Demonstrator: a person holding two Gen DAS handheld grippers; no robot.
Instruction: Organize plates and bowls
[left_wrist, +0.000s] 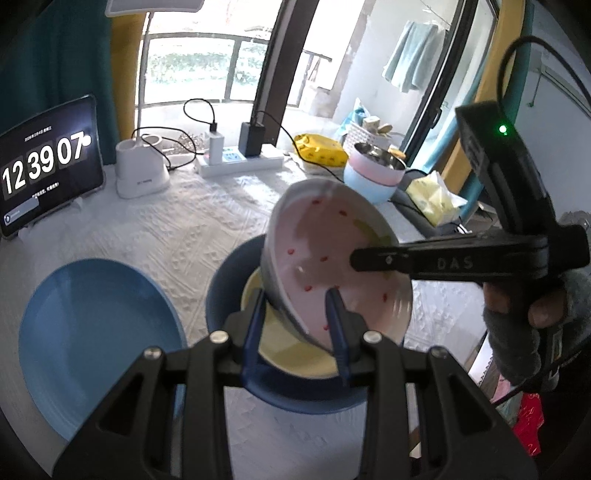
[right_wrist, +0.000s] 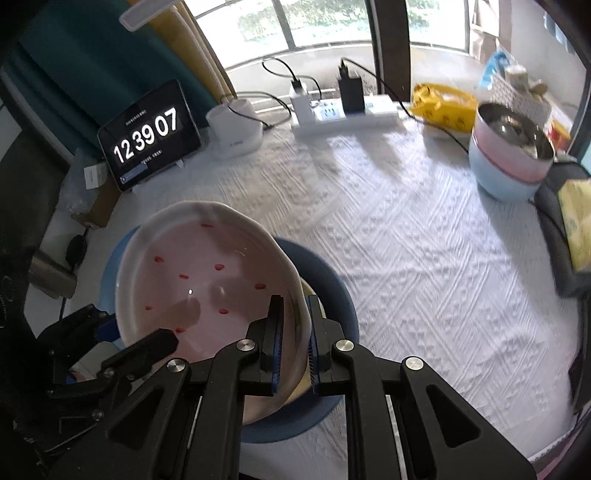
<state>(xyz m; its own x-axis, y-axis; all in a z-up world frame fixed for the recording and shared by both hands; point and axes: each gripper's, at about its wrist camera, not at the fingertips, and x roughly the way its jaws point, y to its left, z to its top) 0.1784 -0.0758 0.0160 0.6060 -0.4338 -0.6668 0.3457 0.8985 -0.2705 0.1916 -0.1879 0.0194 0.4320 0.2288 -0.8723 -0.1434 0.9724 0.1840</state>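
A pink bowl (left_wrist: 325, 240) (right_wrist: 207, 288) with red dots hangs tilted above a dark blue bowl (left_wrist: 229, 280) (right_wrist: 332, 280) that holds a yellow dish (left_wrist: 291, 354). My left gripper (left_wrist: 295, 317) (right_wrist: 107, 325) is shut on the pink bowl's near rim, one finger inside and one outside. From the right, my right gripper (left_wrist: 360, 258) (right_wrist: 293, 306) clamps the opposite rim, held by a gloved hand (left_wrist: 535, 314). A light blue plate (left_wrist: 96, 332) (right_wrist: 107, 273) lies flat on the cloth left of the dark blue bowl.
Pale blue and pink bowls stacked with a steel bowl (left_wrist: 369, 173) (right_wrist: 509, 155) stand at the back right. Along the back are a tablet clock (left_wrist: 48, 166) (right_wrist: 147, 136), a white lamp base (left_wrist: 140, 170), a power strip (left_wrist: 240, 158) with cables, and a yellow packet (left_wrist: 321, 151).
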